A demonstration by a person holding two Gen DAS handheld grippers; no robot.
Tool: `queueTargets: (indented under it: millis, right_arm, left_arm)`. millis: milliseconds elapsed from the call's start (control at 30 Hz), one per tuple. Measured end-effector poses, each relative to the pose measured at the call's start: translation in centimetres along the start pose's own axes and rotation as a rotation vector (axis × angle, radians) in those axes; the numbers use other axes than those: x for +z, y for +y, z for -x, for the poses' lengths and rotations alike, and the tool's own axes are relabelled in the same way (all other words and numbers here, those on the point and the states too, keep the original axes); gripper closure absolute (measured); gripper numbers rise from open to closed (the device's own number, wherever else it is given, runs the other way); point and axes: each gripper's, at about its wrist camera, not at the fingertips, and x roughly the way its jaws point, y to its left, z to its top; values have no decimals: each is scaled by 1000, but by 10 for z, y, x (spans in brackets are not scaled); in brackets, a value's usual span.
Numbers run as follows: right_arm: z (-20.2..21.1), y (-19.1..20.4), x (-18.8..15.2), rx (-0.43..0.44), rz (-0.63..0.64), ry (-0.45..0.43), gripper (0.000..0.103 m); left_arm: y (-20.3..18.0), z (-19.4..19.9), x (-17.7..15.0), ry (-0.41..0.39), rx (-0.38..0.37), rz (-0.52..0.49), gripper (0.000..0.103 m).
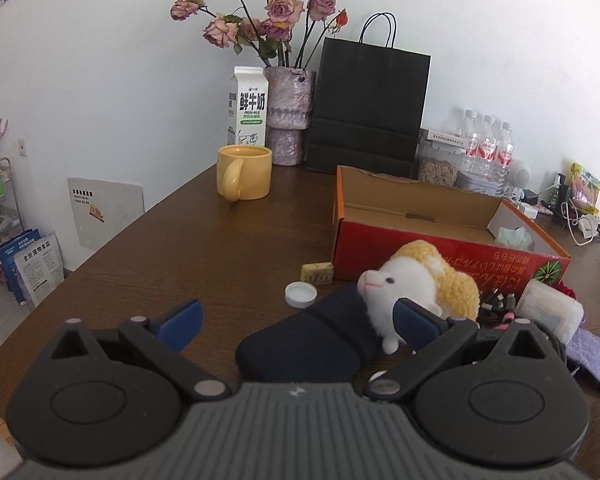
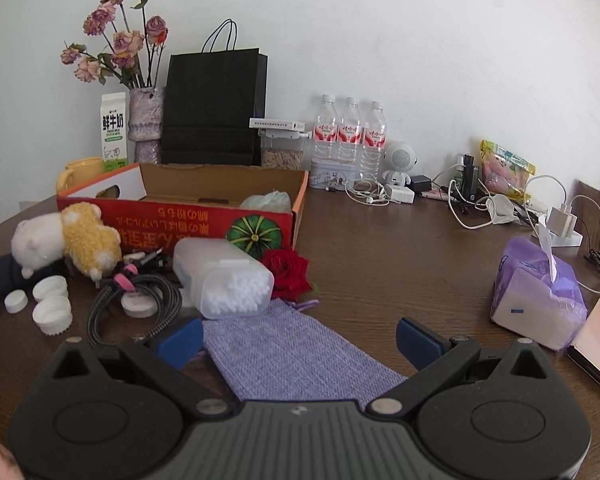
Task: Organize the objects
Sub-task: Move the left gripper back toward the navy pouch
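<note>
Dark wooden table (image 2: 380,248): box (image 2: 204,216), mug (image 1: 244,172), probably cables (image 2: 140,300)

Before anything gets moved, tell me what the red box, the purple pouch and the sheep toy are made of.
Red box: cardboard, glossy printed outside, raw brown inside.
Purple pouch: coarse woven fabric, linen-like, matte; weave visible.
Sheep toy: plush, smooth white face, curly yellow fleece, probably synthetic.
</note>
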Motion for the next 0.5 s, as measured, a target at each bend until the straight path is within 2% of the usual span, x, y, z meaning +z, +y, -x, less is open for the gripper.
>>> queueTargets:
  millis: [233, 500]
  right_arm:
    - [-19, -12, -7, 92, 87, 106, 0]
    - [-54, -25, 2, 197, 153, 212, 0]
  left_arm:
    - [25, 0, -16, 65, 48, -12, 0]
    - [26, -3, -13, 84, -2, -48, 0]
